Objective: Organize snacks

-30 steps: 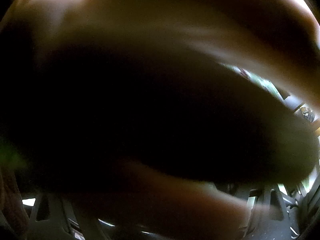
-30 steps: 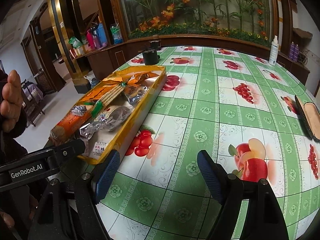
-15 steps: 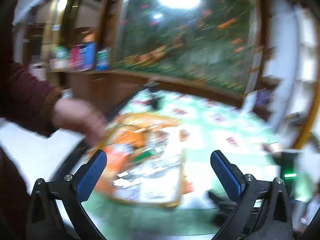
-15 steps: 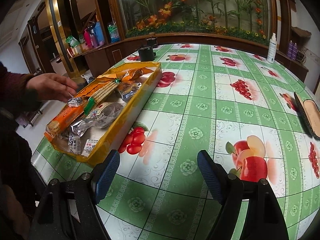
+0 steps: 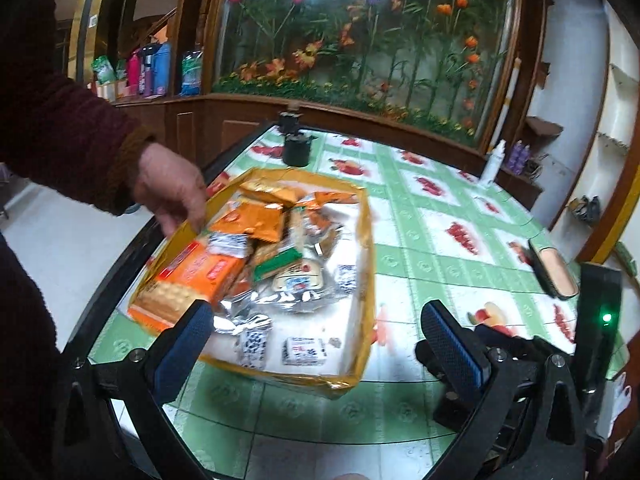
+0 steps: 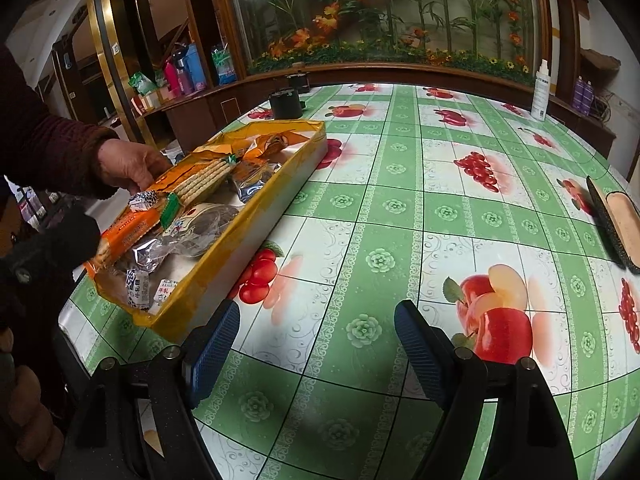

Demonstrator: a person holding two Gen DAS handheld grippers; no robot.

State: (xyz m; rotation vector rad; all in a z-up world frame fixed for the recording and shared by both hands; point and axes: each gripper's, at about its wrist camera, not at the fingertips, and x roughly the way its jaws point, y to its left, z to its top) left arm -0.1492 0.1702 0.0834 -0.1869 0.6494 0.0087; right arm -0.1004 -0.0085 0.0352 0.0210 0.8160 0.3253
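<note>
Left gripper (image 5: pixel 316 340): blue-padded fingers (image 5: pixel 184 340) spread wide, nothing between the pads. It hangs over the near end of the shallow yellow cardboard tray (image 5: pixel 362 344); the left pad overlaps the tray's near-left corner in view, contact can't be judged.

Right gripper (image 6: pixel 316 344): pads apart, gap empty, over bare green-and-white fruit-print tablecloth (image 6: pixel 372 208). Its left pad sits just beside the tray's near-right corner (image 6: pixel 180 312), not touching as far as I can see.

Tray contents, all snacks: long orange cracker pack (image 5: pixel 188 280) along the left wall, small orange sachets (image 5: pixel 252 220) toward the far end, silver foil wrappers (image 5: pixel 280 300) mid-tray, small white wrapped candies (image 5: pixel 304 351) loose on the tray floor at the near end. One candy sits up on the left rim in the right view (image 6: pixel 142 201).

A bare hand in a dark red knit sleeve (image 5: pixel 172 188) rests on the tray's far-left rim, fingers curled over the edge.

Edges: the tray runs along the table's left edge, so there is little margin on that side and the floor drops away beyond. The tray's near wall is close to the table's front edge.

Open room: the tablecloth right of the tray is bare across the middle. Far side holds a black round container (image 6: pixel 285 104) and a white spray bottle (image 6: pixel 540 90); right edge has an oblong dark-rimmed case (image 6: pixel 620 220).
</note>
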